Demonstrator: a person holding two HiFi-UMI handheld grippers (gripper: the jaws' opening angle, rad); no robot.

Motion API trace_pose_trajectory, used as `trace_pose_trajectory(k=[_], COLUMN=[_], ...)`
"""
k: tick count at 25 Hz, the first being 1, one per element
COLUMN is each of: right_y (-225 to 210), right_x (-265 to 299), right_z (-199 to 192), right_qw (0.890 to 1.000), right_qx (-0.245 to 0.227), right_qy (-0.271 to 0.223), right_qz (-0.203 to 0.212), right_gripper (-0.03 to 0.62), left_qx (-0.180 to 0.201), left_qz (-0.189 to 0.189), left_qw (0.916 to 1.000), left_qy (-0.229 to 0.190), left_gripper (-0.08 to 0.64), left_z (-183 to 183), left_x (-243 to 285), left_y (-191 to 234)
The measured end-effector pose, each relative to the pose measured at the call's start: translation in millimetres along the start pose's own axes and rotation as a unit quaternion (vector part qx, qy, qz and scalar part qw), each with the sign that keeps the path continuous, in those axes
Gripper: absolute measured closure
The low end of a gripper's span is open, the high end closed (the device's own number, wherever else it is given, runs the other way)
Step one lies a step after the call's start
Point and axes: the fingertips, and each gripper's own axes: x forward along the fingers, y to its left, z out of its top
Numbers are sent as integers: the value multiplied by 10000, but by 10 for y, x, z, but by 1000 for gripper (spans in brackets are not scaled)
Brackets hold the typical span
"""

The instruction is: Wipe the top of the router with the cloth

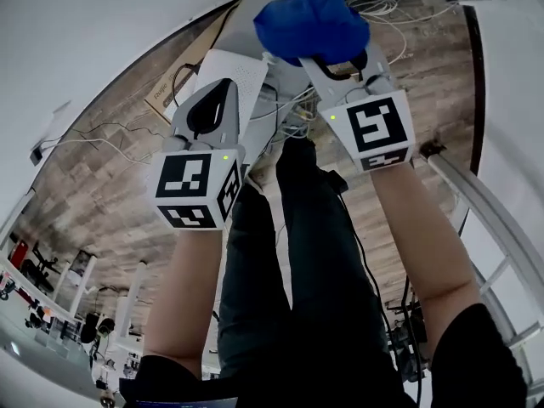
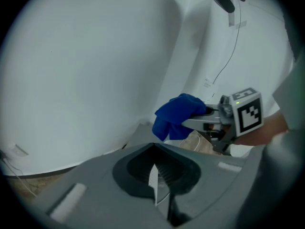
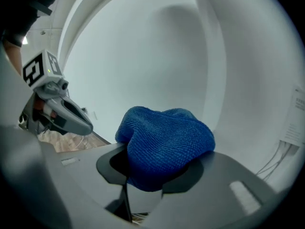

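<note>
Gripping a bunched blue cloth (image 1: 310, 24) at top centre of the head view, the right gripper (image 1: 333, 56) is clamping it w/ jaws closed on the fabric, most of the wad bulging past the tips. Left gripper (image 1: 217, 92) is hovering centre-left, jaws pressed together, nothing btwn them. White router (image 1: 246, 70) is lying behind its tips, upper centre-left; contact unclear. Cloth is showing just up-right of the router. Cables (image 1: 399, 7) are trailing over the wood floor (image 1: 110, 168), upper right.

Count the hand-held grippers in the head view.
2: left hand-held gripper, image-left by the white router, jaws shut, empty; right hand-held gripper, image-right, shut on the blue cloth. None seems hidden.
</note>
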Motion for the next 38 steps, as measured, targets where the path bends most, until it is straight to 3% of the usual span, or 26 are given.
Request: trace_pose_trajectory(k=[6, 11, 22, 27, 31, 34, 38], right_y=[206, 371, 470, 895, 1396, 1806, 2309], right_x=[656, 743, 66, -152, 68, 381, 789], right_z=[-795, -1018, -371, 56, 85, -178, -538], right_qw=[9971, 9961, 9993, 9995, 9976, 9936, 9790], right_qx=[-84, 31, 49, -50, -191, -374, -807], right_qy=[461, 544, 212, -183, -262, 13, 450], right_qz=[600, 696, 320, 257, 604, 1065, 1817], right_gripper=[426, 428, 428, 428, 428, 428, 428], left_qx=[-210, -313, -79, -40, -168, -516, -967], left_qz=[-143, -217, -292, -170, 82, 282, 474], left_qw=[9994, 9991, 9995, 9996, 9994, 9980, 9941], left_qy=[239, 202, -99, -227, -293, -223, -158], left_gripper=[560, 560, 560, 560, 560, 560, 560], left_z=[-340, -402, -128, -232, -483, -846, -1271], left_x=[387, 469, 18, -396, -654, -792, -834], left_y=[-47, -51, -22, 204, 511, 735, 1043])
